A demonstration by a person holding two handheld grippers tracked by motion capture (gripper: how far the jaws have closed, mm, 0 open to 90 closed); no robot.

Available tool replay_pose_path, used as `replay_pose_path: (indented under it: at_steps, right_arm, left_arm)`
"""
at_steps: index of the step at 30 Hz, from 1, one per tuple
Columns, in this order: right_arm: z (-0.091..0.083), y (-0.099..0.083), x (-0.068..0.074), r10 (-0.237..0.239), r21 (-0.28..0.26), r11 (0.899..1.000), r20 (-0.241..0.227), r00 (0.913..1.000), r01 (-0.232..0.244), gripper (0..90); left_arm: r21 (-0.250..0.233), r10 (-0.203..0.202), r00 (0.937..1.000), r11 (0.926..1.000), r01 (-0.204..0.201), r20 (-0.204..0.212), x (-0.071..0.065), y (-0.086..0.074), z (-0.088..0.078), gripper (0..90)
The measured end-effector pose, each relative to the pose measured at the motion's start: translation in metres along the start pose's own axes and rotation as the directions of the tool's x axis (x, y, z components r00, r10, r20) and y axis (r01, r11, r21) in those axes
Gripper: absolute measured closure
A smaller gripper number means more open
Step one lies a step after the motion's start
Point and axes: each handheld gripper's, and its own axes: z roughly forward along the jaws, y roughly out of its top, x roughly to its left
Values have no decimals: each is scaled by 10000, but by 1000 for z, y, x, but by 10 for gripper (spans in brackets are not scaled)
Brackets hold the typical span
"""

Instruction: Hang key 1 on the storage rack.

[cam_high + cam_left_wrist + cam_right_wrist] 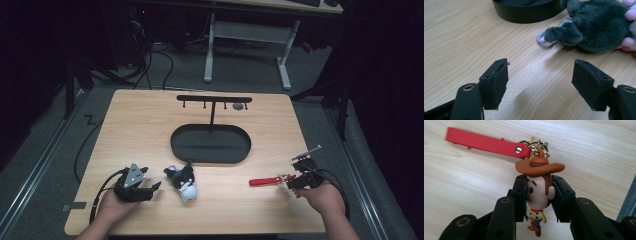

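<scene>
right gripper view: the right gripper [539,197] is clamped on the cowboy keychain [537,192] near the table's [150,120] right edge; next, hang its ring on the rack [214,99]. the left gripper [540,82] gapes empty by the plush toy [596,27].

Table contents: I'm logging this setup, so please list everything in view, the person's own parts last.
table: one, light wood, centre of the high view.
hook stand: one, black, crossbar with hooks, rising from an oval tray at the table's far middle.
plush keychain: one, dark grey and white, near left, lilac ring.
cowboy figure keychain: one, brown hat, red strap, near right.
desk frame: one, white, behind the table.
left tool: one, black, open, empty.
right tool: one, black, shut on the figure's head.
</scene>
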Motion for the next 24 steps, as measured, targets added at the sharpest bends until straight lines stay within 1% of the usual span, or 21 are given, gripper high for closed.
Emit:
replay_pose_path:
  at_steps: [4,7,10,12,13,17,18,19,24]
  right_arm:
    - [-18,3,10,-318,86,9995,15,9995,317,672]
    - [-31,5,18,-428,-6,9991,49,9991,428,671]
    - [-41,7,23,-440,-35,9990,31,9990,440,671]
    - [-47,8,27,-510,-27,9987,118,9986,511,671]
    - [-50,9,28,-530,-64,9986,56,9986,530,671]
    - [-62,14,34,-617,-117,9980,46,9981,618,672]
    - [-64,15,35,-689,-90,9976,132,9975,690,671]
    - [-67,16,37,-637,-103,9979,76,9979,637,671]
    - [-80,21,41,-632,-201,9978,81,9980,633,671]
  left_arm:
    - [-49,-34,10000,10000,34,-1,0,0,0,293]
    - [-84,-76,10000,9999,76,28,0,0,0,291]
    - [-137,-91,10000,9999,91,32,1,0,-2,290]
    - [-143,-92,10000,9999,92,33,1,0,-2,290]
    - [-157,-96,10000,9998,97,21,1,0,-2,290]
    - [-156,-117,9999,9998,117,29,1,0,-2,289]
    - [-156,-117,9999,9998,117,26,1,0,-2,289]
    - [-154,-120,9999,9998,121,31,1,0,-2,288]
    - [-140,-134,9999,9998,134,21,2,0,-2,289]
